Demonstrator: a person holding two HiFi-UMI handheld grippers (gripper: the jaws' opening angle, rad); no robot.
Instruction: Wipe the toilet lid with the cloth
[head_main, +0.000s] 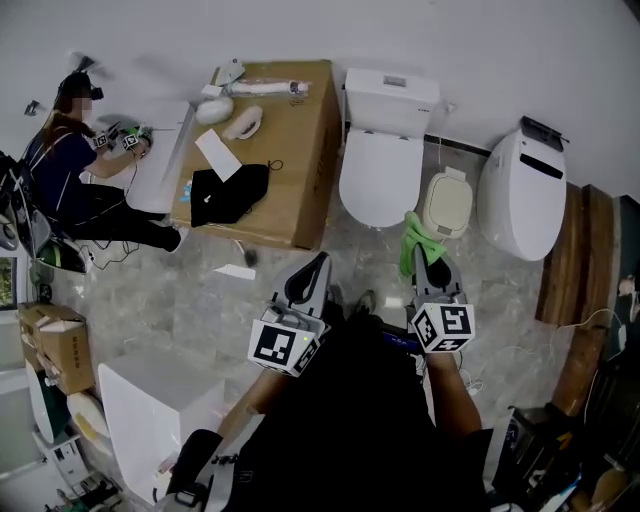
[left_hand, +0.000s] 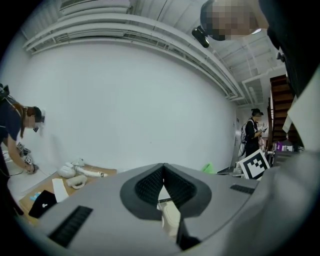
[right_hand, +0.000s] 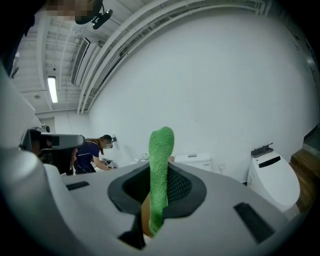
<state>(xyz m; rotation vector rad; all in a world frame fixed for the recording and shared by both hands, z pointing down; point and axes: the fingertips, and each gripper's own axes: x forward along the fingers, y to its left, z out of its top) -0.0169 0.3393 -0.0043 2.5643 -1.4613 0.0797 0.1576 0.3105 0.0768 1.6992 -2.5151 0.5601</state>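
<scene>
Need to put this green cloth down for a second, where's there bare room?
The toilet lid is bare, and so is the right half of the cardboard box. Its left half is crowded: black cloth, paper, white parts.

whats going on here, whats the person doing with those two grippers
A person holds a gripper in each hand, facing a closed toilet lid. The right gripper is shut on a green cloth, held short of the lid. The left gripper is shut and empty. Wiping has not begun.

Grey marble floor lies open before the white ceramic toilet, hemmed by a large brown cardboard box and a cream oval plastic seat.
</scene>
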